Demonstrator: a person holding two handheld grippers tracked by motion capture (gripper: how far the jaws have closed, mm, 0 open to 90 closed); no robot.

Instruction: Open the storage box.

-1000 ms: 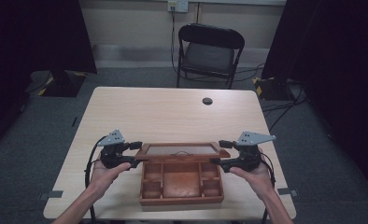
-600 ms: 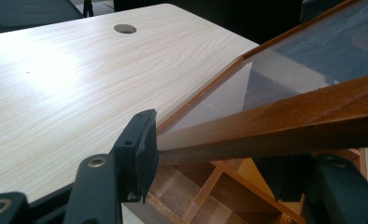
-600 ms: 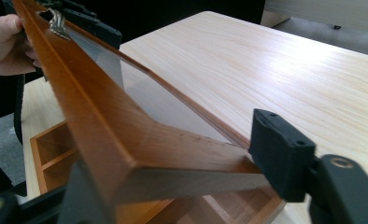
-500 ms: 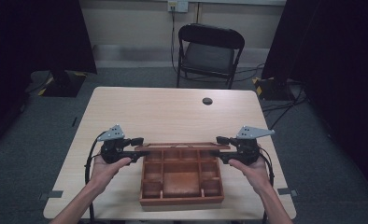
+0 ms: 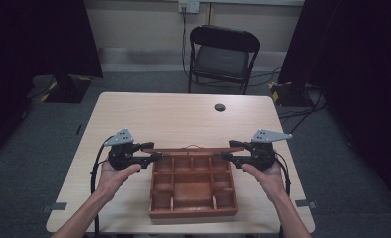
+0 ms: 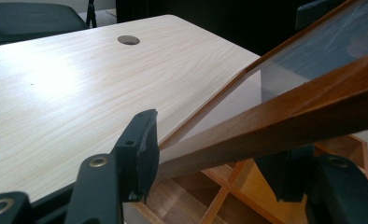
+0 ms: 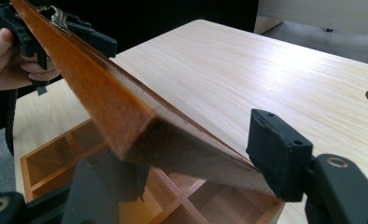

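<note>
1. Swung further back since the earlier frame: glass lid (image 5: 191, 149), now nearly upright over the wooden box (image 5: 193, 198) near the table's (image 5: 149, 114) front edge.
2. Clamped on the lid's ends: left gripper (image 5: 154, 156), right gripper (image 5: 227, 154), jaws just closing.
3. Opening step underway; next, steady lowering backward onto the hinges.

Box lid (image 5: 191, 149) swung up to upright, left gripper (image 5: 156, 156) and right gripper (image 5: 226, 154) jaws closed further on its ends
</note>
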